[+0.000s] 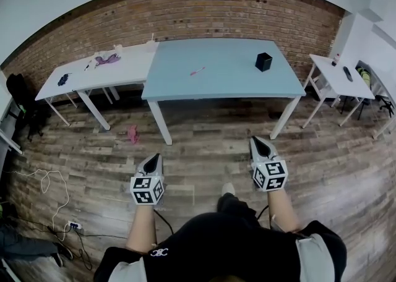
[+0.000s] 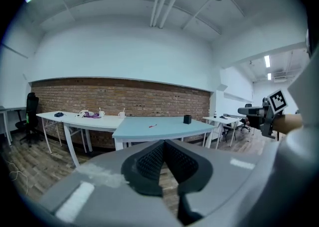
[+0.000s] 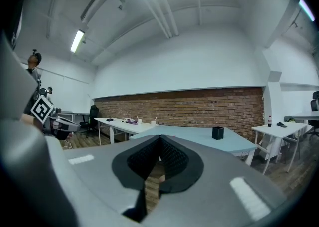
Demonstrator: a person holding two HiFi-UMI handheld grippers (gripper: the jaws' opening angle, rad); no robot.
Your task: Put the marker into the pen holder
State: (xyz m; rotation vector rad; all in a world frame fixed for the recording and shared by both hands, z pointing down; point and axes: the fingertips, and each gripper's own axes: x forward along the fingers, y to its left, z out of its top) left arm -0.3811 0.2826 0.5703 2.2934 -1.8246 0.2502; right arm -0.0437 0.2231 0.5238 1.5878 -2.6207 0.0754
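Observation:
A small pink-red marker [image 1: 197,72] lies near the middle of the light blue table [image 1: 229,83]. The black square pen holder [image 1: 263,61] stands toward that table's right end. Both show small in the left gripper view as the marker [image 2: 152,126] and the pen holder [image 2: 187,119], and the pen holder [image 3: 217,133] also shows in the right gripper view. My left gripper [image 1: 154,158] and right gripper [image 1: 258,143] hang over the wooden floor, well short of the table. Both have their jaws closed together with nothing between them.
A white table [image 1: 93,76] with cups and a purple item adjoins the blue table on the left. Another white table [image 1: 337,76] stands at the right. A pink object [image 1: 132,132] lies on the floor under the tables. Cables [image 1: 52,194] and a power strip lie at left.

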